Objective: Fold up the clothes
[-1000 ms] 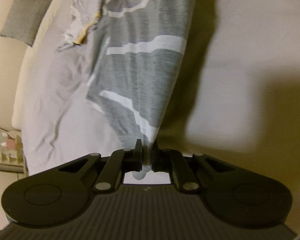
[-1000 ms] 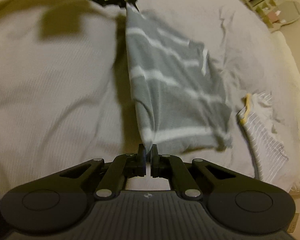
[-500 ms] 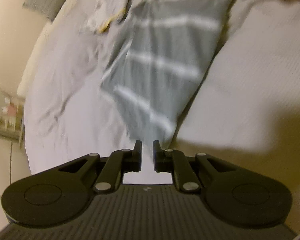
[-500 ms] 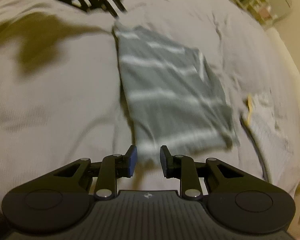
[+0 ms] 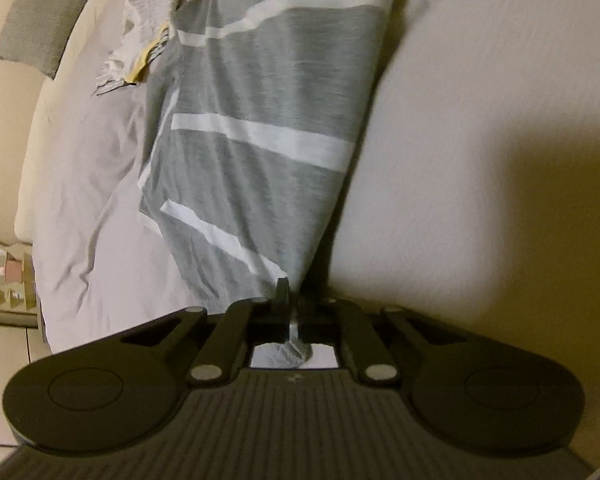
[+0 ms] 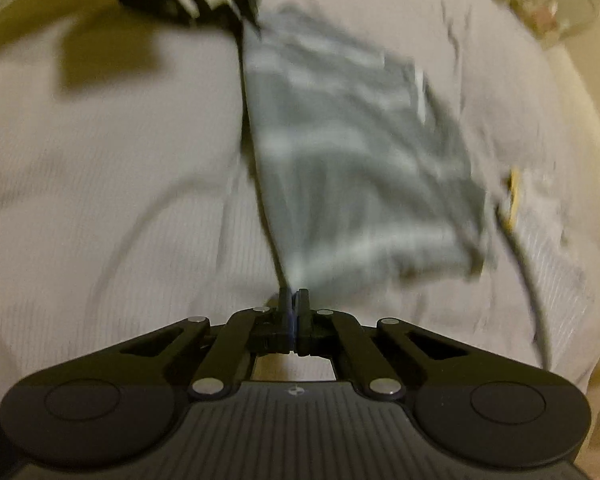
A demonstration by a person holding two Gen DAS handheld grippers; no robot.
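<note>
1. Grey striped shirt (image 5: 268, 128) lay on the bed (image 5: 480, 128), one edge raised.
2. Left gripper (image 5: 294, 300) and right gripper (image 6: 294, 300) each pinched a corner.
3. Keeping that edge taut and both corners level would give a clean fold.

My tongs are both black: the left gripper (image 5: 294, 300) and the right gripper (image 6: 294, 300). The shirt (image 5: 268, 120) I see is mid-grey with wide white stripes. The bedsheet (image 5: 480, 100) under it is pale, off-white to light lilac-grey. Another garment (image 5: 140, 52) is white with thin grey stripes and a yellow edge. The pillow (image 5: 40, 16) is grey.
</note>
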